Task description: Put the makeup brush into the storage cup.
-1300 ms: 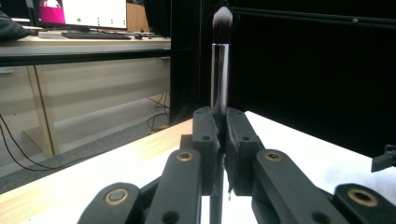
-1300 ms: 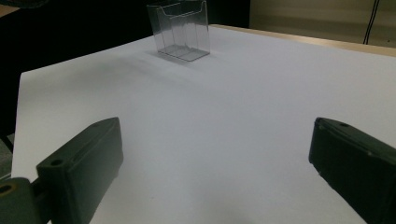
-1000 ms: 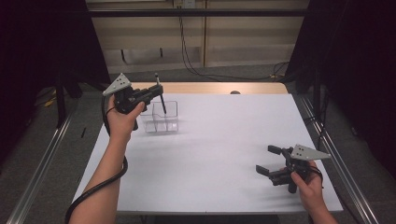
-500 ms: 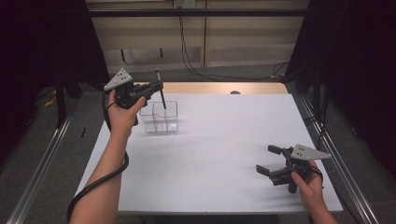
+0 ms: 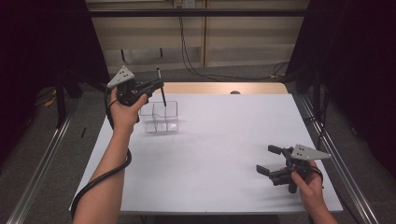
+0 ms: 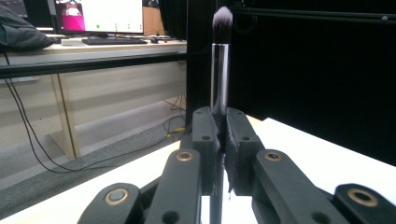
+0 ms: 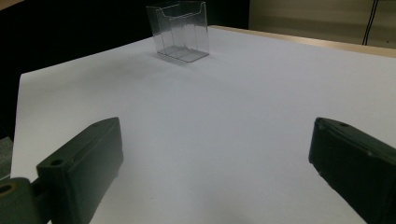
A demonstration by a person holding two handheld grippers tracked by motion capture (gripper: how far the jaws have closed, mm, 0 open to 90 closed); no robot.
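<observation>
My left gripper (image 5: pixel 159 85) is shut on a black makeup brush (image 5: pixel 161 92), held roughly upright in the air over the far left of the table. In the left gripper view the brush (image 6: pixel 220 70) rises between the jaws (image 6: pixel 219 128), with a chrome ferrule and dark bristles on top. Just below and in front of it a clear plastic organizer box (image 5: pixel 161 116) stands on the white table (image 5: pixel 219 140). My right gripper (image 5: pixel 266 159) rests low at the front right, open and with nothing in it (image 7: pixel 215 154). The box (image 7: pixel 180 30) stands far off in its view.
A wooden strip (image 5: pixel 224 87) runs along the table's far edge, with a small dark object (image 5: pixel 235 92) on it. Metal rails (image 5: pixel 37 163) flank both sides. Cables (image 5: pixel 196 56) lie on the floor behind. A desk with a monitor (image 6: pixel 98 16) stands beyond.
My left gripper has risen a little with the brush held in it. The right gripper has stayed where it was.
</observation>
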